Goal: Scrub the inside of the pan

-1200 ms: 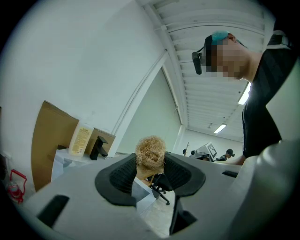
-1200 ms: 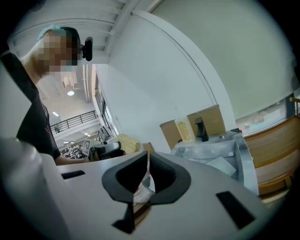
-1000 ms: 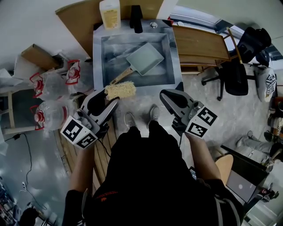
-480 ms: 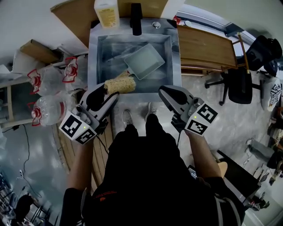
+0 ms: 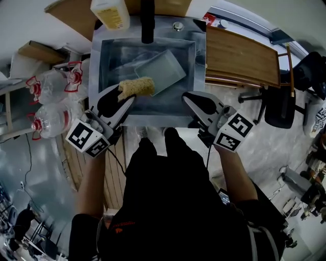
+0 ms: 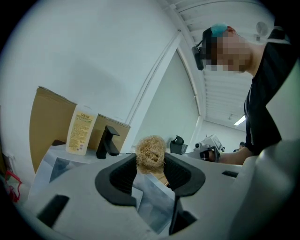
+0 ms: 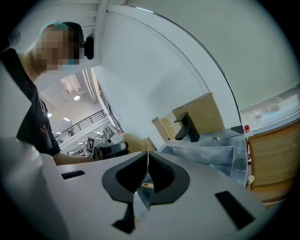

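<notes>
A grey rectangular pan [image 5: 164, 69] lies tilted inside the steel sink [image 5: 99, 66]. The scrubber hides the pan's handle end. My left gripper [image 5: 126, 95] is shut on a tan fibrous scrubber [image 5: 135, 86], held over the sink's near left part, just short of the pan. In the left gripper view the scrubber [image 6: 150, 151] sits pinched between the dark pads of the left gripper [image 6: 150, 160]. My right gripper [image 5: 187, 98] hovers at the sink's front right rim. In the right gripper view the right gripper [image 7: 147, 158] has its jaws pressed together with nothing between them.
A black faucet [image 5: 147, 20] and a yellow soap bottle [image 5: 110, 12] stand behind the sink. A wooden counter [image 5: 242, 56] lies to the right, with an office chair [image 5: 281, 104] beyond it. Clear plastic bottles [image 5: 48, 89] crowd the left side.
Both grippers have moved forward toward the sink. The left one carried the scrubber from outside the front rim to over the basin. The right one reached the front rim.
</notes>
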Motion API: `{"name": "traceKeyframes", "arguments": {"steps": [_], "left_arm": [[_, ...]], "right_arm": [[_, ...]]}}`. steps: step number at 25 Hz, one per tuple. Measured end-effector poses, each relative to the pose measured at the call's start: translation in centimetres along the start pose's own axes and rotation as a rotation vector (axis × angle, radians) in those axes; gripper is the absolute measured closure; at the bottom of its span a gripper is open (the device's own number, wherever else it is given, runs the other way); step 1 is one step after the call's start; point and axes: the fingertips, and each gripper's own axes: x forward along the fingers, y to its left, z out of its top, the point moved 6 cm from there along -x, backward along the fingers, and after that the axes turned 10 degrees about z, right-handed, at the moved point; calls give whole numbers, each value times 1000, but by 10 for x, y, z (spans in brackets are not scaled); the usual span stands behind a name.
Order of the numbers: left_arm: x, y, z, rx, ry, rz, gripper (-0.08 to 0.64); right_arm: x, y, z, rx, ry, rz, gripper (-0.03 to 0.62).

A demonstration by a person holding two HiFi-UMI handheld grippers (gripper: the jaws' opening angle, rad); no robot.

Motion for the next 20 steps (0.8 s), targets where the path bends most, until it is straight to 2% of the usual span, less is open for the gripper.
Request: {"name": "traceKeyframes", "arguments": {"steps": [7, 20], "left_arm": [[52, 17, -18, 29, 64, 22, 379], [137, 51, -69, 155, 182, 14, 379]], "right_arm": [[-5, -48, 4, -6, 32, 2, 588], [-8, -112, -6, 26, 45, -24, 588]]}}
